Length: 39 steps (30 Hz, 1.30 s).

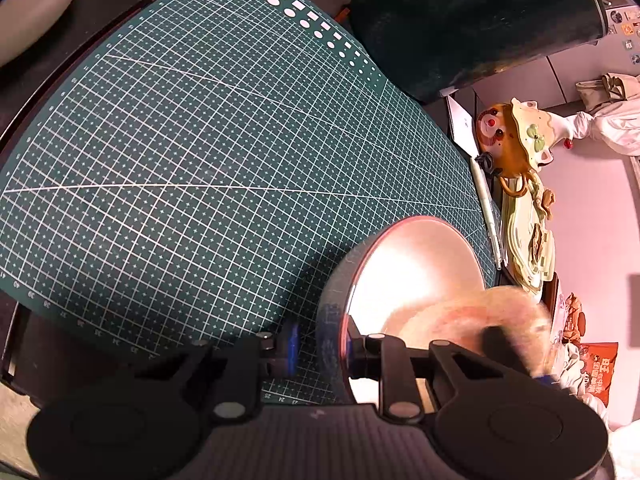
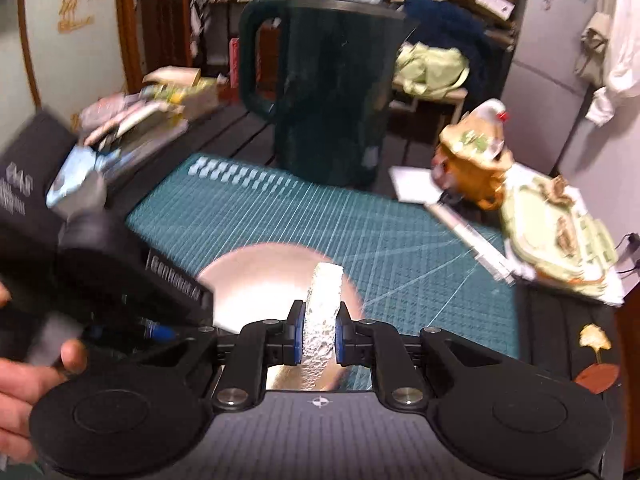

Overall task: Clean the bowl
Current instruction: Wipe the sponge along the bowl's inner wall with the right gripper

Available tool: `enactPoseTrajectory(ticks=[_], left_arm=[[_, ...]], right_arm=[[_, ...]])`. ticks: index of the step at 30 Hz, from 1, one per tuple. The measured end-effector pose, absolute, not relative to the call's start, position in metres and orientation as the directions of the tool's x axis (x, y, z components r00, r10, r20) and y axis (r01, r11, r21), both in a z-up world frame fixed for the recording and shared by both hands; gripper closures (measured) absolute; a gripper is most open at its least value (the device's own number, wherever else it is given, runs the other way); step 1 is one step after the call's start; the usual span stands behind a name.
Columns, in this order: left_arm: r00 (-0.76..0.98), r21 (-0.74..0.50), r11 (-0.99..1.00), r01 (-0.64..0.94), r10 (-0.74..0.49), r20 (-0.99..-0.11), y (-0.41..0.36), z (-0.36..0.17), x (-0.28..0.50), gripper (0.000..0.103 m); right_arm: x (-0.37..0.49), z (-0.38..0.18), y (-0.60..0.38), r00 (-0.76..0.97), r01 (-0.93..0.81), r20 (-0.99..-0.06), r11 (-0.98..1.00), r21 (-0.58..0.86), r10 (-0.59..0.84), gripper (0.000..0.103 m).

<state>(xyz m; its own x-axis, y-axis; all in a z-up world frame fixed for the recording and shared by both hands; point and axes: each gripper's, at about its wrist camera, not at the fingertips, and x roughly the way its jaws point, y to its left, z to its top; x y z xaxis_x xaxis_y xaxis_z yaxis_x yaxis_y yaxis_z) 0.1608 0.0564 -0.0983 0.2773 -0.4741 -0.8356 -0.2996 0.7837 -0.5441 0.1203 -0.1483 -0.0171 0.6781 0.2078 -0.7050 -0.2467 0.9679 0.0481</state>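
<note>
1. One bowl (image 1: 416, 276), metallic with a pinkish sheen, stood tilted on the near right part of the green cutting mat (image 1: 224, 168); in the right wrist view the same bowl (image 2: 256, 280) sat on the mat's near edge.
2. The left gripper (image 1: 320, 350) was clamped on the bowl's rim, one blue pad outside the wall and the other inside, the jaws nearly together.
3. One white sponge (image 2: 322, 320) stood on edge above the bowl, squeezed between the two blue pads of the right gripper (image 2: 319, 340), whose jaws were closed tight on it.
4. In the left wrist view the sponge appeared as a blurred pale mass (image 1: 496, 320) inside the bowl, at its near right side.
5. One hand (image 2: 36, 376) showed left of the bowl, wrapped around the left gripper's black body.
6. One mat lay under the bowl, printed with a white grid and a row of white shapes along its far edge.
7. One dark green jug (image 2: 324, 92) with a handle stood beyond the bowl, past the mat's far edge.
8. One orange figurine (image 2: 476, 160) with a pale hat stood to the right of the bowl, off the mat.
9. One pale green decorated tray (image 2: 560, 232) lay just beside the figurine, further right of the bowl.
10. One white pen-like stick (image 1: 486, 208) lay along the mat's right edge, between bowl and figurine.
</note>
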Motion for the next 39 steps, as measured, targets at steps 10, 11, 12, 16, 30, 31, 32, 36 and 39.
enactPoseTrajectory(ticks=[10,11,12,16,30,31,32,36,39], left_arm=[[0.274,-0.553,0.775,-0.307,-0.485,-0.831,0.054,-0.091,0.156,0.08],[0.274,-0.554,0.774,-0.307,-0.486,-0.83,0.056,-0.091,0.156,0.08],[0.274,-0.555,0.773,-0.307,-0.487,-0.83,0.058,-0.092,0.156,0.08],[0.276,-0.563,0.768,-0.304,-0.495,-0.824,0.057,-0.089,0.155,0.075],[0.276,-0.556,0.776,-0.298,-0.488,-0.828,0.055,-0.098,0.164,0.075],[0.275,-0.556,0.776,-0.298,-0.488,-0.828,0.055,-0.096,0.164,0.075],[0.275,-0.556,0.776,-0.298,-0.488,-0.828,0.054,-0.095,0.164,0.075],[0.275,-0.556,0.776,-0.298,-0.488,-0.828,0.056,-0.091,0.165,0.075],[0.277,-0.558,0.775,-0.298,-0.489,-0.827,0.054,-0.092,0.163,0.075]], right_arm=[[0.128,-0.037,-0.145,0.597,-0.265,-0.729,0.94,0.213,0.334,0.09],[0.128,-0.039,-0.14,0.611,-0.273,-0.735,0.949,0.156,0.296,0.09],[0.127,-0.041,-0.135,0.625,-0.279,-0.737,0.955,0.097,0.258,0.09],[0.119,-0.032,-0.127,0.704,-0.265,-0.699,0.959,-0.101,0.121,0.09],[0.127,-0.046,-0.129,0.648,-0.271,-0.736,0.962,0.02,0.197,0.09],[0.127,-0.045,-0.129,0.653,-0.266,-0.736,0.964,-0.003,0.178,0.09],[0.126,-0.042,-0.131,0.665,-0.255,-0.73,0.967,-0.02,0.16,0.09],[0.121,-0.028,-0.14,0.71,-0.222,-0.694,0.973,-0.057,0.121,0.09],[0.114,-0.011,-0.144,0.752,-0.208,-0.644,0.978,-0.026,0.143,0.09]])
